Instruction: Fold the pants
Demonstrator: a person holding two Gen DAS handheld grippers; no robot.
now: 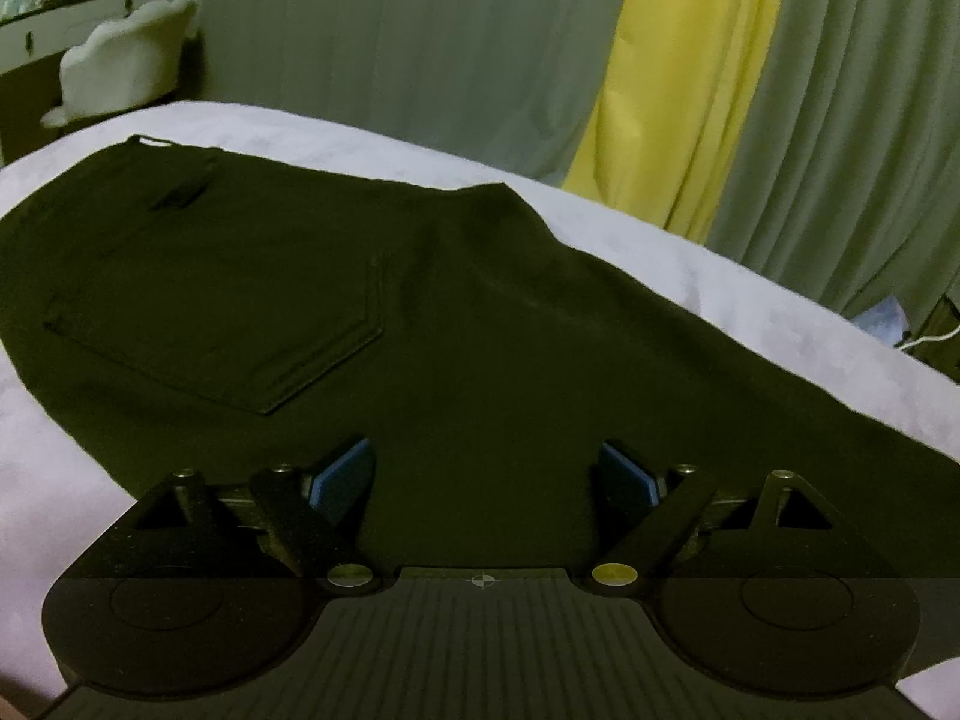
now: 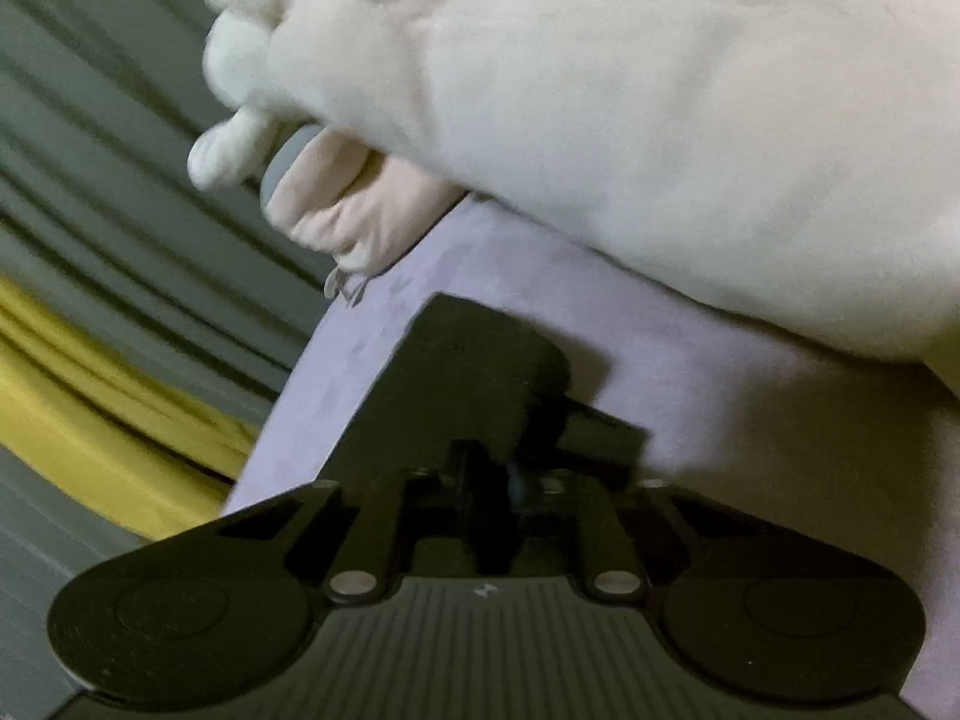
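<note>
From the left wrist view, the pants [image 1: 372, 324] lie dark and flat on the lilac bed sheet [image 1: 690, 252], seat side up with a back pocket [image 1: 228, 336] showing. They seem already doubled leg on leg, since one leg runs away to the right of the pocket. The left gripper [image 1: 485, 474] hangs just above the near edge of the pants, on the near side of the pocket, its blue pads [image 1: 342, 471] spread wide with nothing between them. Beyond the pants hangs a grey curtain with a yellow panel [image 1: 672, 96].

From the right wrist view, the right gripper [image 2: 486, 474] has its jaws drawn together, and a dark end of the pants [image 2: 474, 360], likely the leg hem, lies under and ahead of its fingertips on the sheet; it looks pinched, though the blur and darkness make that a judgement. A pale duvet [image 2: 690, 120] is heaped beyond that hem.

So the lengthwise fold appears done; the crosswise folds, bringing hem toward waist, remain.
</note>
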